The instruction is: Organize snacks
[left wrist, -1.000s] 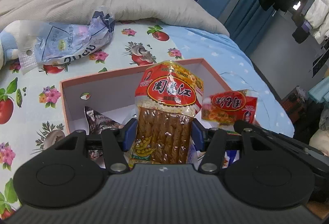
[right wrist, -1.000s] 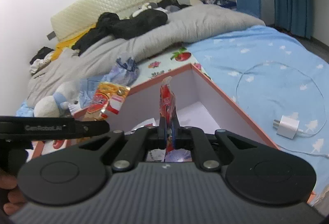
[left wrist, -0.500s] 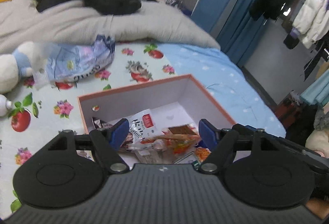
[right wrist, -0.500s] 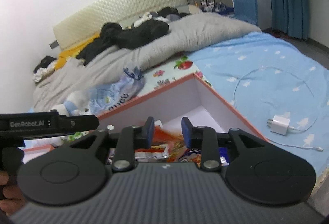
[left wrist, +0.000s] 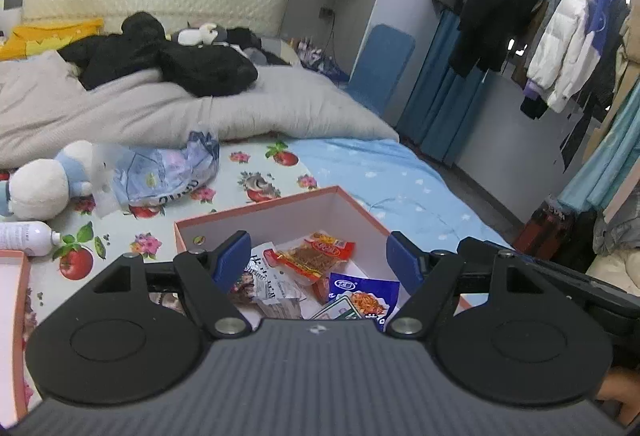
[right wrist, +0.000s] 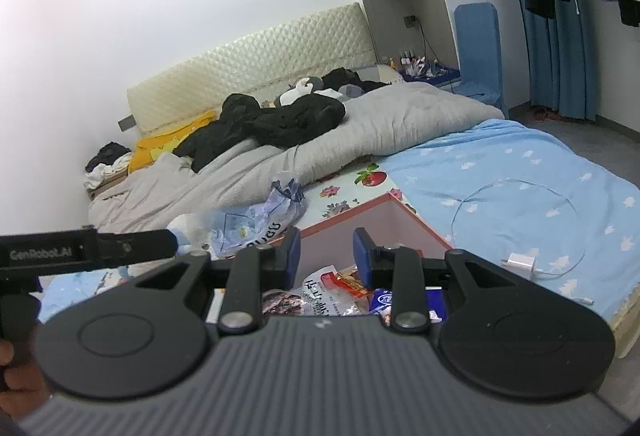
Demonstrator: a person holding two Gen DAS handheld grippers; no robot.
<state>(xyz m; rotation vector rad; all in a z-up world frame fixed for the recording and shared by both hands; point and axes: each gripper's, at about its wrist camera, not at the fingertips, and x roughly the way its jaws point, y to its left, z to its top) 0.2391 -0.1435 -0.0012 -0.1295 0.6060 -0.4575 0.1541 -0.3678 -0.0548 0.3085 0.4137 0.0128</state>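
An orange-rimmed cardboard box (left wrist: 280,205) with white inner walls sits on the bed and holds several snack packets. Among them are a red and orange packet of twisted sticks (left wrist: 316,254), a white packet (left wrist: 272,286) and a blue packet (left wrist: 362,296). My left gripper (left wrist: 318,262) is open and empty, raised above the box. My right gripper (right wrist: 326,254) is open and empty, also above the box (right wrist: 384,208). The red packet (right wrist: 346,282), white packet (right wrist: 316,296) and blue packet (right wrist: 380,300) show between its fingers.
A crumpled blue and white plastic bag (left wrist: 160,172) and a plush toy (left wrist: 44,182) lie beyond the box. A white bottle (left wrist: 24,238) and another orange-rimmed tray (left wrist: 16,300) are at left. A white charger with cable (right wrist: 520,264) lies on the blue sheet. A grey duvet (left wrist: 120,112) fills the back.
Both grippers opened and let go of their packets, which now lie in the box. Both have since lifted and pulled back from the box.
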